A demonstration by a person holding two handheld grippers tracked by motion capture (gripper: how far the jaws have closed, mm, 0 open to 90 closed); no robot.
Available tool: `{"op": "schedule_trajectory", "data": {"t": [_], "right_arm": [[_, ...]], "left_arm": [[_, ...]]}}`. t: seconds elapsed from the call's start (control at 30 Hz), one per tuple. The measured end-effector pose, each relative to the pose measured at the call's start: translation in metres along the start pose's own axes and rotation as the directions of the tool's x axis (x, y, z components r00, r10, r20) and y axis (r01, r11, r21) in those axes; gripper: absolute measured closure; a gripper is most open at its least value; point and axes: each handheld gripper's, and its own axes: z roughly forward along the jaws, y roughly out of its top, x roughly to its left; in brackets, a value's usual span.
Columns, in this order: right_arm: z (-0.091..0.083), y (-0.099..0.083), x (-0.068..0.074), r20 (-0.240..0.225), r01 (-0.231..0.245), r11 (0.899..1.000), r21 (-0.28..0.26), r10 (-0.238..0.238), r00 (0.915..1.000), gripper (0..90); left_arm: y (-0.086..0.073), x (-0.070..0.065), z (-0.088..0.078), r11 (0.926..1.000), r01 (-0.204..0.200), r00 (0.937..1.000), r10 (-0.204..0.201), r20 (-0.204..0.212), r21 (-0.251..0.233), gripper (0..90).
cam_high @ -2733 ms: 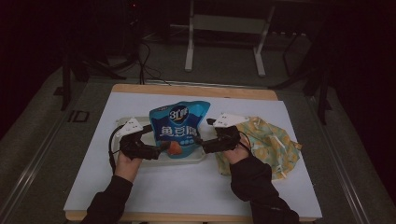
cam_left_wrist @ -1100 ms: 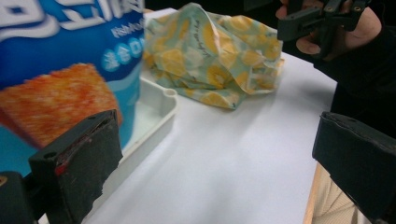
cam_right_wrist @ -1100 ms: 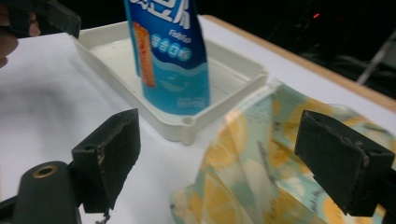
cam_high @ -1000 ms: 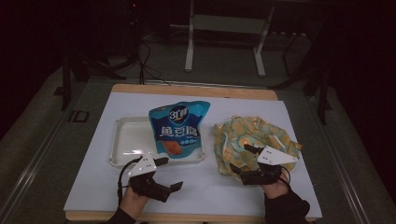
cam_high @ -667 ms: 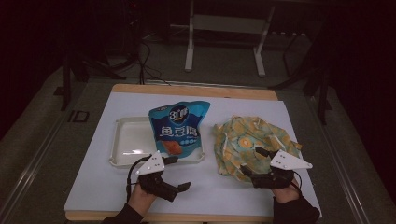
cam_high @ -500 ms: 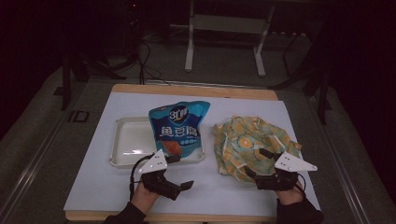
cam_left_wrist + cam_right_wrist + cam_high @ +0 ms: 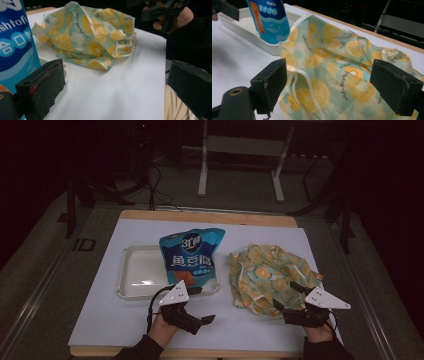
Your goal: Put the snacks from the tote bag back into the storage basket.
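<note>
Blue snack bag [image 7: 192,257]; white tray [image 7: 137,270]; pale green cloth [image 7: 270,275], orange-slice print

I see a dim, grainy high view, dark beyond the table [image 7: 125,320], and soft, slightly blurred close-ups.

Black left gripper [image 7: 200,320], right gripper [image 7: 285,306]; grey triangular top plates, black cables, dark sleeves.

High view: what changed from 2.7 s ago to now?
Both hand-held grippers let go of the blue snack bag and pulled back to the near edge: left below the tray, right at the lemon-print cloth. Both are open. Bag, tray and cloth stayed put.
</note>
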Motion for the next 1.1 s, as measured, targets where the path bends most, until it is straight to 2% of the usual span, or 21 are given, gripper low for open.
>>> {"op": "schedule_trajectory", "data": {"t": [0.27, 0.5, 0.93, 1.1], "right_arm": [[-0.003, -0.0036, -0.0074, 0.052, -0.023, 1.0, -0.022, 0.024, 0.9984, 14.1], [-0.0042, -0.002, -0.0054, 0.039, -0.021, 0.999, -0.032, 0.022, 0.999, 14.1], [-0.0057, -0.0018, -0.0034, 0.053, -0.022, 0.999, -0.038, 0.024, 0.9983, 14.1], [-0.0054, -0.0022, -0.0034, 0.048, -0.026, 0.999, -0.04, 0.028, 0.9985, 14.1]], "left_arm": [[-0.001, 0.0, -0.0009, 0.9999, 0.0, 1.0, 0.0, 0.008, -0.01, 2.0], [-0.0036, 0.0001, 0.0007, 1.0, 0.0, 0.9999, 0.0, 0.011, 0.002, 2.0], [-0.0052, -0.0004, -0.0025, 0.9999, -0.008, 0.9999, 0.008, -0.011, -0.008, 2.0], [-0.0063, -0.001, -0.0026, 1.0, -0.008, 1.0, 0.008, -0.005, -0.006, 2.0]]}}
